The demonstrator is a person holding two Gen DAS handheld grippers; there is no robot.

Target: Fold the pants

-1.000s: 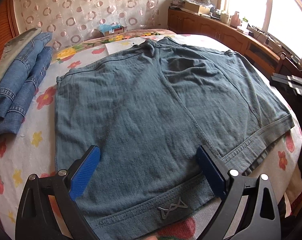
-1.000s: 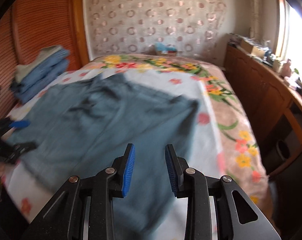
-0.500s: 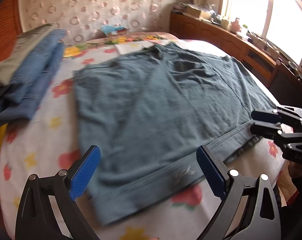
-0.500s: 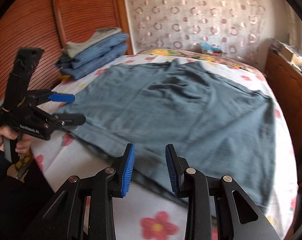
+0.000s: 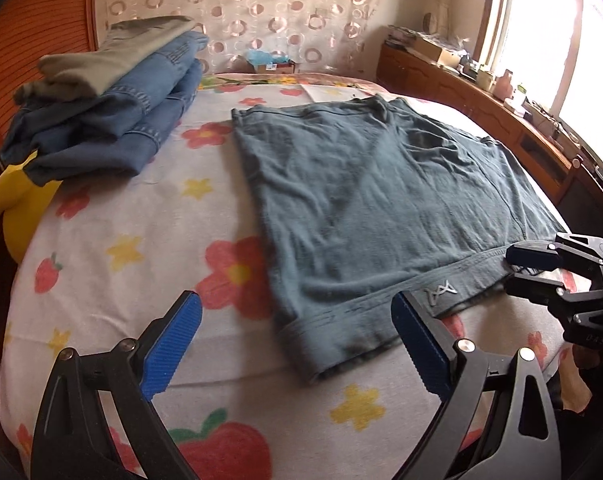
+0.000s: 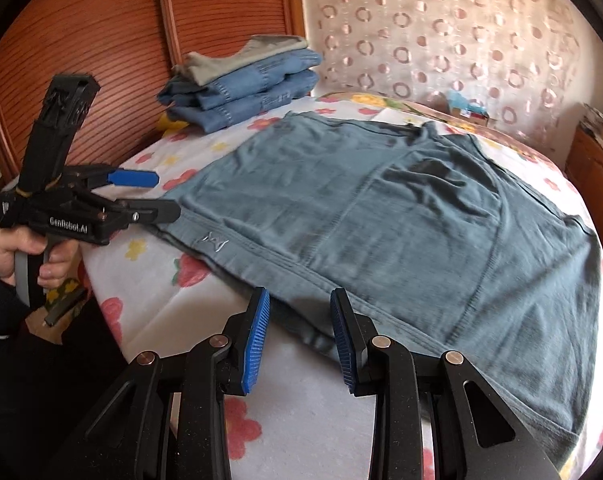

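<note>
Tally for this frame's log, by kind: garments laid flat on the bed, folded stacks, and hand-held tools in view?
Teal pants, laid flat: 1
Stack of folded clothes: 1
Tools, namely left tool and right tool, both open: 2
Total: 4

Sunlit window point(image 5: 541, 36), wooden sideboard point(image 5: 481, 108)

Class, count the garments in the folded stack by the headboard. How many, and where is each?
3 visible: a grey-green garment on top, with two folded denim pairs below it, upper and lower. More may be hidden underneath.
</note>
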